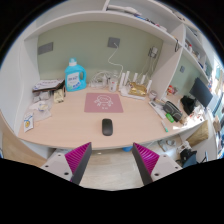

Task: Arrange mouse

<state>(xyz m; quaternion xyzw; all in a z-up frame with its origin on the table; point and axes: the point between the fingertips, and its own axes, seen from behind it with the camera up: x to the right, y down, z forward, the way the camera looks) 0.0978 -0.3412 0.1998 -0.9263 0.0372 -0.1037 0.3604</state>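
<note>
- Room: a small work corner with a pale green wall (95, 45) behind the table and white shelving (190, 40) rising along the right side.
- Table (70, 125): light wood top, curved front edge, running from the left wall round toward the right where it meets a cluttered side surface.
- Mouse (107, 126): black, lying flat on the bare table top near the front edge, roughly centred. It sits beyond the gripper, ahead of the gap between the fingers, and is touched by neither.
- Mouse mat (101, 102): pink, square, with a faint printed pattern, lying flat behind the mouse and clearly apart from it.
- Detergent bottle (74, 76): blue with a white label, upright at the back of the table, left of the pink mat.
- Small items (48, 95): a group of clear and white containers to the left of the bottle; what each one is cannot be told.
- White objects (132, 84): a cluster standing at the back right of the mat, too small to identify.
- Monitor (202, 95): dark screen at the far right, with assorted clutter in front of it.
- Gripper (112, 157): held low in front of the table edge, jaws wide apart with nothing between them; magenta pads (76, 157) visible on the inner faces of both fingers.
</note>
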